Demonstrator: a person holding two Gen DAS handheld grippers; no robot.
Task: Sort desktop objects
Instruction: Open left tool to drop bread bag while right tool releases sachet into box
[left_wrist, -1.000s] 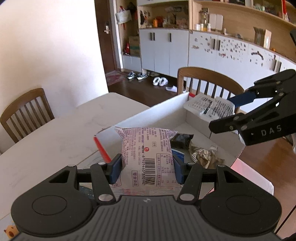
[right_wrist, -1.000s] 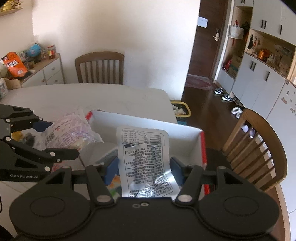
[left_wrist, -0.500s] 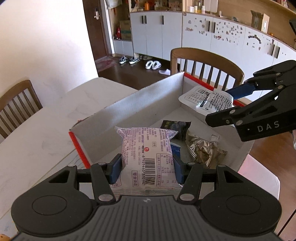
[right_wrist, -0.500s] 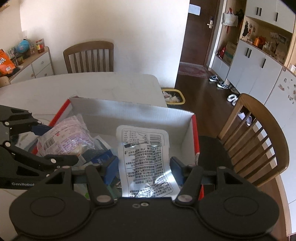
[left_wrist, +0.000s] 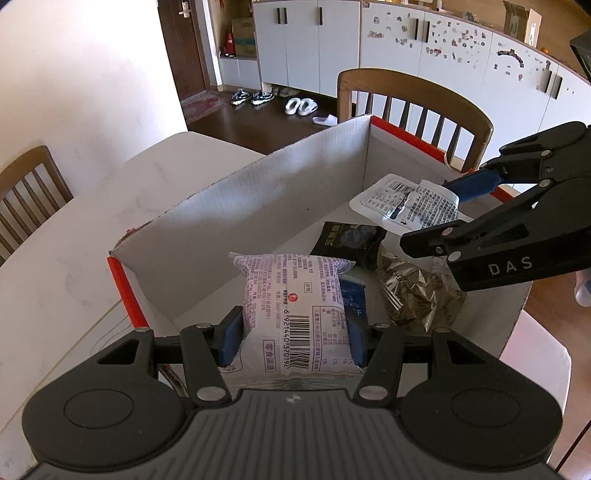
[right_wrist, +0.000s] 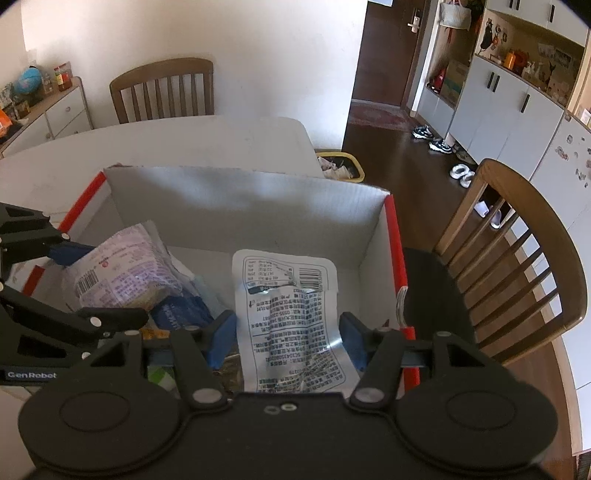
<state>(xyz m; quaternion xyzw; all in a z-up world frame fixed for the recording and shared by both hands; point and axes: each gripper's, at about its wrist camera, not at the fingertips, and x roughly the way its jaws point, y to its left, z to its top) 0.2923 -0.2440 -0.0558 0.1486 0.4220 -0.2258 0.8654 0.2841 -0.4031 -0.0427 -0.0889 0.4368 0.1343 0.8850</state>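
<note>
Both packs hang over the open box (left_wrist: 258, 206) on the counter (left_wrist: 74, 229), left tongs (left_wrist: 293, 338) clamped on the soft purple snack pack (left_wrist: 295, 306), right tongs (right_wrist: 288, 338) apparently pinching the limp, crinkly white pouch (right_wrist: 288, 295) mid-body, so both probably weigh little.

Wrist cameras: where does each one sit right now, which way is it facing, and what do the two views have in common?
Left wrist: sits on the left gripper, looking steeply down into the cardboard box; its own fingers clamp a purple-printed snack pack, and the right gripper shows at right.
Right wrist: sits on the right gripper, looking down into the same box; its own fingers clamp a white printed pouch, and the left gripper shows at left.
Shared: the box, both packets, both grippers.
</note>
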